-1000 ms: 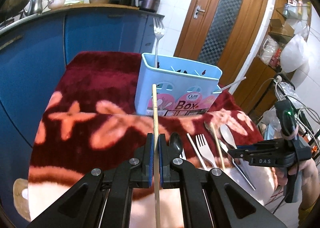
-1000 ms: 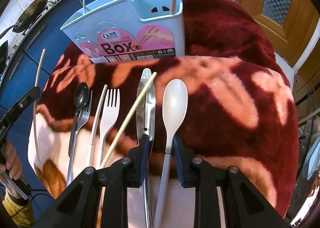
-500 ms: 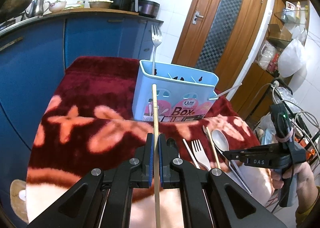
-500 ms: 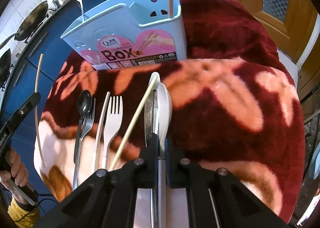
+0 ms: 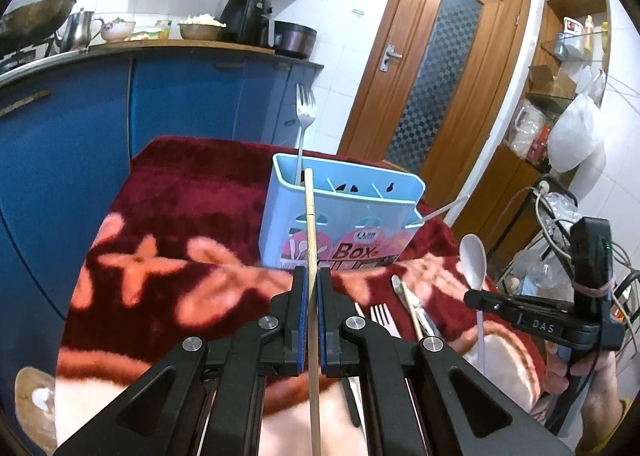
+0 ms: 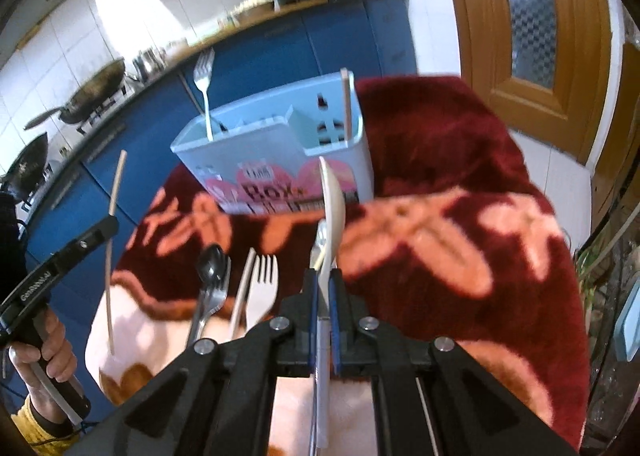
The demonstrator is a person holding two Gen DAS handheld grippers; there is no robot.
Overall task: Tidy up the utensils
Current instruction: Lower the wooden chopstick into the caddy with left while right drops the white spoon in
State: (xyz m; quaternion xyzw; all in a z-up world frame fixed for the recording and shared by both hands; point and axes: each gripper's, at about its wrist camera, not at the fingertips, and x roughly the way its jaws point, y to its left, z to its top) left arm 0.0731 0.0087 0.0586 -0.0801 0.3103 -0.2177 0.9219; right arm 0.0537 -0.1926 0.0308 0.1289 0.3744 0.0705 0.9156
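1. The left gripper (image 5: 309,320) pinches a chopstick (image 5: 310,240), tip aimed toward the box (image 5: 340,212).
2. The right gripper (image 6: 324,312) pinches a white spoon (image 6: 334,204) by its handle, bowl up off the blanket (image 6: 460,256).
3. Both hands tilt forward and down; the step looks like carrying both pieces to the box.
4. Forks (image 6: 262,284) and a black spoon (image 6: 211,268) lie waiting.
5. Next: lift over the rim, drop each upright into a compartment beside the steel fork (image 5: 305,116).
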